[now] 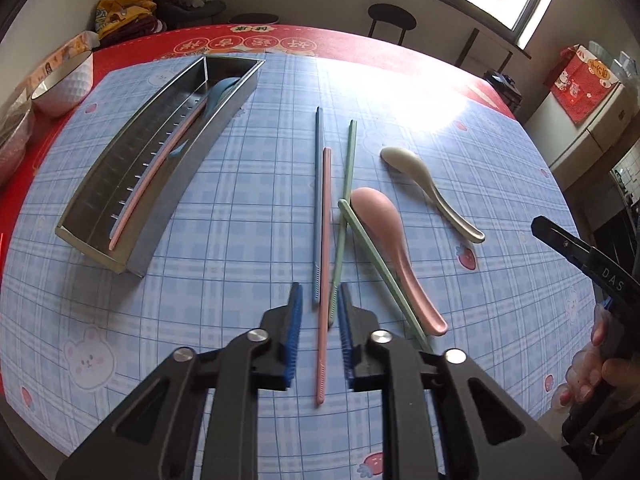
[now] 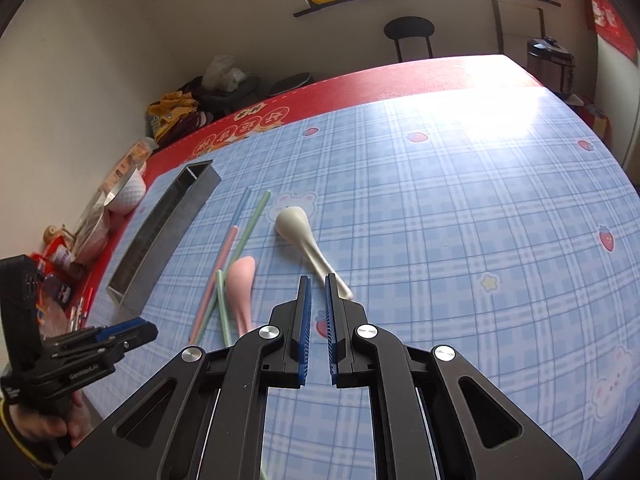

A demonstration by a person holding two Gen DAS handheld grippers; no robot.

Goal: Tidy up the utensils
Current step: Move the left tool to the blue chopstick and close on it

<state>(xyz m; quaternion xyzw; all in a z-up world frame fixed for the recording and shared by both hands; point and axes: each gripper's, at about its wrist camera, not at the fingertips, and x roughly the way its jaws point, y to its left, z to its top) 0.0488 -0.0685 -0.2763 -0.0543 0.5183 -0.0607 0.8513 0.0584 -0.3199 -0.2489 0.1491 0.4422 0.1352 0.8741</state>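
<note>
A steel tray (image 1: 224, 120) on the left holds a pink chopstick (image 1: 160, 164) and a blue spoon (image 1: 222, 88). On the blue checked cloth lie a blue chopstick (image 1: 318, 200), a pink chopstick (image 1: 326, 240), two crossed green chopsticks (image 1: 347, 176), a pink spoon (image 1: 384, 232) and a white spoon (image 1: 424, 184). My left gripper (image 1: 319, 298) hovers over the chopsticks' near ends, jaws nearly together and empty; the pink chopstick on the cloth shows through the narrow gap. My right gripper (image 2: 317, 284) is shut on nothing, above the white spoon's (image 2: 294, 224) handle end.
A white bowl (image 1: 66, 84) and snack packets stand on the red border left of the tray. Clothes (image 1: 124, 12) and a black stool (image 1: 390, 16) are beyond the far edge. A person's hand (image 1: 588, 372) holds the right gripper's grip at the right.
</note>
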